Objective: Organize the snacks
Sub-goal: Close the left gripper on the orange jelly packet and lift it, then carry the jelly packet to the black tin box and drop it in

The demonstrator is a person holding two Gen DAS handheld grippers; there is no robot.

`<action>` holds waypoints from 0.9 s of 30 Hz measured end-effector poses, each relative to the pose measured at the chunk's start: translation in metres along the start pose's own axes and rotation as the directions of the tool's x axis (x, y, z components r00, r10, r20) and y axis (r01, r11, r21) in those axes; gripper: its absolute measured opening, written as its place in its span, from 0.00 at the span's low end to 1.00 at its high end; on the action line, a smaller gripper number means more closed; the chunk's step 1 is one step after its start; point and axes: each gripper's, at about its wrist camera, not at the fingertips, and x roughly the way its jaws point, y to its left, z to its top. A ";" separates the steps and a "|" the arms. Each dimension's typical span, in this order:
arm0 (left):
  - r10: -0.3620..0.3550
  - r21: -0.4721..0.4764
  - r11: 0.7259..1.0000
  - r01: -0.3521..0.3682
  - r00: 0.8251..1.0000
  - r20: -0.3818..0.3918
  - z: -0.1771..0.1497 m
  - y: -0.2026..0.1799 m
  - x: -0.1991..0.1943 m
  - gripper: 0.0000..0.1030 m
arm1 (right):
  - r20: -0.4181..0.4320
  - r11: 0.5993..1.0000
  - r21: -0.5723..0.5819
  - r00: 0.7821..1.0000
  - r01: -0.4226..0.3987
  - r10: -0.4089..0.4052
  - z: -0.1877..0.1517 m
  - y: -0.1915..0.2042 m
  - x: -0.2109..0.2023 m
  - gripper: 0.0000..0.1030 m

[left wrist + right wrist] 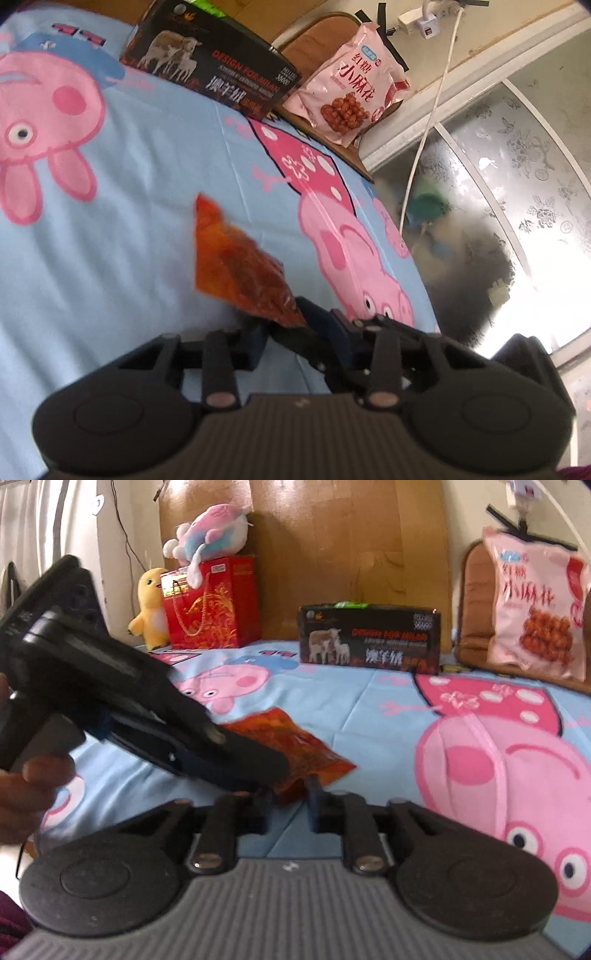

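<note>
Now, scene: I am looking along both grippers over a bed with a light blue sheet [155, 177] printed with pink cartoon pigs.
Landmark: a dark box [210, 62] printed with sheep and red lettering lies at the far side of the sheet, and I place everything else from it.
Snack packet: an orange-red translucent packet [240, 266] sits well on the near side of the dark box, lifted off the sheet at its near corner, its far end pointing toward the box.
Left gripper [286, 326]: my left jaws are pressed together on the near corner of the packet, pinching it.
Right gripper [291, 797]: my right jaws are pinching the near edge of the same packet [295, 749], right beside the left gripper's tip, well short of the box.
Hand: in the right wrist view a person's hand [26, 786] grips the left gripper's handle at the left edge.
Pink bag: a large pink snack bag [351, 81] showing brown fried twists leans upright just right of the dark box, on a brown cushioned seat [472, 609].
Red gift bag: a red bag with gold pattern [210, 602] stands left of the dark box, against a wooden headboard [332, 546].
Toys: a yellow duck plush [149, 605] stands just left of the red bag, and a pink and blue plush [210, 531] lies on top of it.
</note>
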 end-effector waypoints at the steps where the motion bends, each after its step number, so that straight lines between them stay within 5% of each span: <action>1: 0.001 0.013 1.000 -0.001 1.000 0.005 0.001 -0.003 -0.001 0.33 | 0.010 1.000 -0.018 1.000 0.014 -0.014 0.000 0.003 -0.001 0.18; 11: -0.015 0.085 0.996 0.007 0.996 0.083 0.022 -0.022 -0.024 0.33 | 0.141 0.997 -0.072 0.989 0.043 -0.032 0.021 0.005 -0.005 0.12; 17: -0.014 0.054 0.999 0.011 0.998 0.064 0.025 -0.008 -0.018 0.38 | 0.119 0.995 -0.085 0.992 0.046 -0.035 0.023 0.005 0.004 0.12; 20: -0.010 0.058 0.998 0.005 0.997 0.080 0.027 -0.006 -0.022 0.40 | 0.072 0.994 -0.099 0.996 0.055 -0.048 0.019 0.006 0.008 0.20; 22: 0.008 0.059 0.998 -0.014 0.995 0.104 0.029 -0.003 -0.027 0.44 | 0.055 0.993 -0.109 0.997 0.052 -0.046 0.017 0.006 0.007 0.36; 27: 0.004 0.021 1.000 -0.006 0.994 0.106 0.035 0.008 -0.029 0.50 | 0.004 0.992 -0.107 0.998 0.068 -0.068 0.016 0.001 0.015 0.39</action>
